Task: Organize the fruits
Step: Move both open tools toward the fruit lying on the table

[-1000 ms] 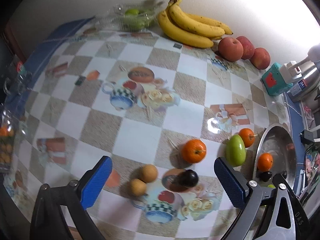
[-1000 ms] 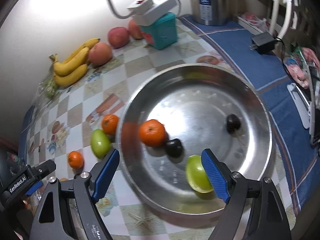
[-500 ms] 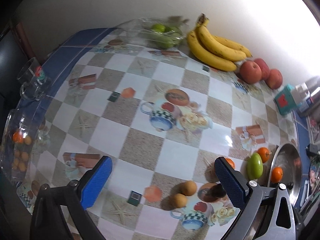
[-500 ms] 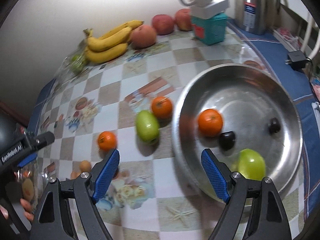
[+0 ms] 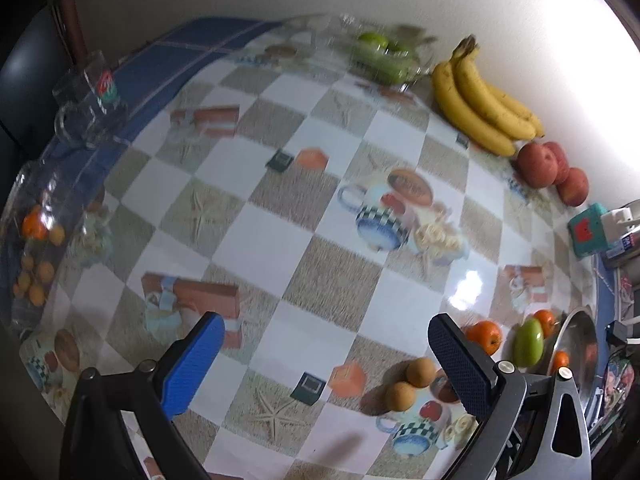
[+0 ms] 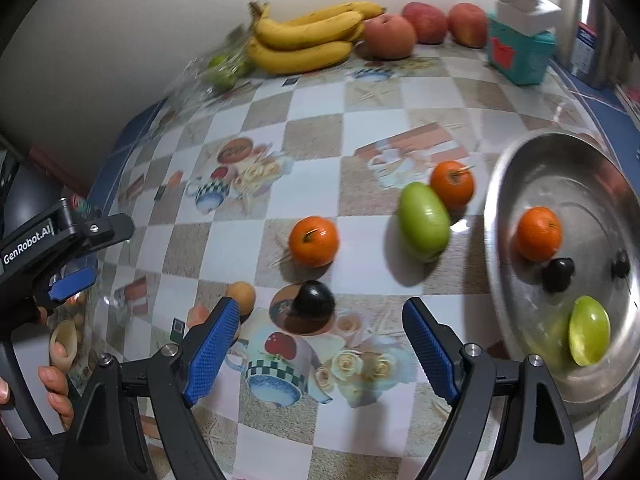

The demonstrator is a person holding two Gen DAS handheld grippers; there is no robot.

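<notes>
My right gripper (image 6: 320, 336) hangs open over the patterned tablecloth, empty, just short of a dark plum (image 6: 313, 298). Beyond it lie an orange (image 6: 314, 241), a green mango (image 6: 424, 221) and a second orange (image 6: 452, 184). At the right the steel bowl (image 6: 500, 200) holds an orange (image 6: 538, 233), two dark plums (image 6: 557, 274) and a green fruit (image 6: 589, 330). My left gripper (image 5: 326, 360) is open and empty over bare cloth, with two tan round fruits (image 5: 420, 371) beside its right finger. The same orange (image 5: 485, 336), mango (image 5: 528, 342) and bowl (image 5: 580, 344) lie at its right.
Along the wall lie bananas (image 6: 304, 40), red apples (image 6: 424, 22), a clear tray of green fruit (image 5: 380, 56), a teal box (image 6: 520, 54) and a steel kettle (image 6: 588, 20). A glass mug (image 5: 90, 100) and a clear container of small orange fruits (image 5: 36, 248) stand at the left edge.
Both grippers have swung left across the table. The bowl slid from under the right gripper to the right edge; the plum and oranges now lie ahead of it. Both stay open.
</notes>
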